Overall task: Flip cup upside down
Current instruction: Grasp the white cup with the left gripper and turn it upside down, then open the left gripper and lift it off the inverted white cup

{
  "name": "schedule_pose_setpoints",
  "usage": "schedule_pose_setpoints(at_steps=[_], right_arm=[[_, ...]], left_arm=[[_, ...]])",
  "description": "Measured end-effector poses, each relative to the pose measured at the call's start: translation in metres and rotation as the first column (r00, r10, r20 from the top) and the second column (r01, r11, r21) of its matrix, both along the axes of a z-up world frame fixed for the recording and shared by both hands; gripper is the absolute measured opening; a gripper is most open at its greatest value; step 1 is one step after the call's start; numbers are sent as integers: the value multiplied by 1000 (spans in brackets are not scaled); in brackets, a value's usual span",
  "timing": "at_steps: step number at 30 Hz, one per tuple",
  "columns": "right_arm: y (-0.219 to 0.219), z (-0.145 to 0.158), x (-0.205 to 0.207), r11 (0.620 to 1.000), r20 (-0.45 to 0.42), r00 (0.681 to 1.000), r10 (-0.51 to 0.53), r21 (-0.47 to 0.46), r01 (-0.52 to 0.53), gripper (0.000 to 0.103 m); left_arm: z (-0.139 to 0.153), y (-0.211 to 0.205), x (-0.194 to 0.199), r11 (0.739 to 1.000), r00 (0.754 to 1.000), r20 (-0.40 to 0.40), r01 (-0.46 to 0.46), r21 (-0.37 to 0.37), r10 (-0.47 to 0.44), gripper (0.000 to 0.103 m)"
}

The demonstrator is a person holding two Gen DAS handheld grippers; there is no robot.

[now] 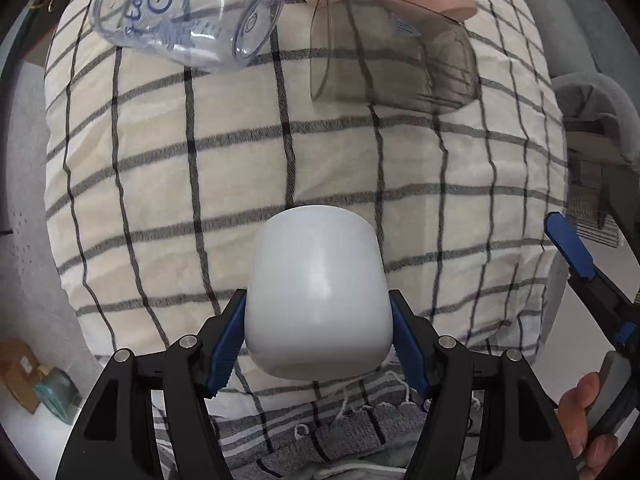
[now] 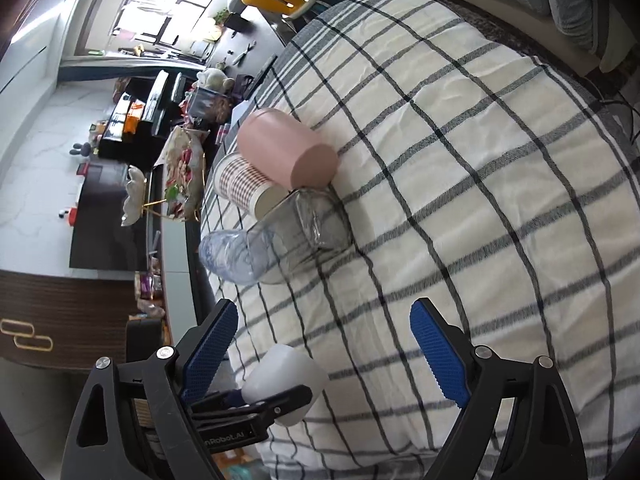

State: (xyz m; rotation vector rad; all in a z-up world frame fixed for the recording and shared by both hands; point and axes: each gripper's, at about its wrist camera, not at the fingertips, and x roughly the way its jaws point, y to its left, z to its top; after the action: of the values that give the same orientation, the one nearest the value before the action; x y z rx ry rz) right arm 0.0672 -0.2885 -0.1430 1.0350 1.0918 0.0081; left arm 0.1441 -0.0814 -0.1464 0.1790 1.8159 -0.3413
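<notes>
the left hand-held gripper (image 1: 318, 336) is pinching the white cup (image 1: 318, 292) across its body, blue pads pressed on either side. the cup is lifted just above the near edge of the checked cloth (image 1: 240, 160) on the counter, with its rounded closed end toward the camera and the far end pointing away, so it looks tipped roughly sideways. judging by this, the flip is in mid-turn: the cup is grasped and rotated part way, not yet set down.

the next move calls for finishing the wrist roll until the mouth faces down, then lowering it flat onto a bare patch of cloth before letting go.

the right hand-held gripper (image 2: 324, 344) is spread wide and holds nothing, hanging near the cup at the cloth's edge.

the cup's mouth is hidden in both views, so its exact tilt is hard to tell. at the far side the clear printed cup (image 1: 188, 12), smoky square glass (image 1: 392, 52), patterned paper cup (image 2: 244, 184) and pink cup (image 2: 288, 148) are already inverted; the paper and pink ones are cut off in the left view.
</notes>
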Motion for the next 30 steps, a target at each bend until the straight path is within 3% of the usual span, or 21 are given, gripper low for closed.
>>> schedule_pose_setpoints(at_steps=[14,20,23,26,30], right_arm=[[-13,-28,19,998,-42,999,-11,53,14,88],[-9,-16,13,1000,-17,1000,3,5,-3,88],[-4,-1,6,998,20,1000,20,-58,-19,88],[7,16,-5,987,61,997,56,-156,-46,89],[23,37,-22,952,109,988,106,-298,-69,89]], left_arm=[[-14,-11,23,997,999,16,41,59,-42,69],[8,-2,15,999,985,170,25,46,-32,85],[26,11,0,999,961,275,13,30,-21,85],[45,24,-18,1000,922,386,2,-1,-1,85],[73,36,-51,1000,831,556,-11,-23,21,91]])
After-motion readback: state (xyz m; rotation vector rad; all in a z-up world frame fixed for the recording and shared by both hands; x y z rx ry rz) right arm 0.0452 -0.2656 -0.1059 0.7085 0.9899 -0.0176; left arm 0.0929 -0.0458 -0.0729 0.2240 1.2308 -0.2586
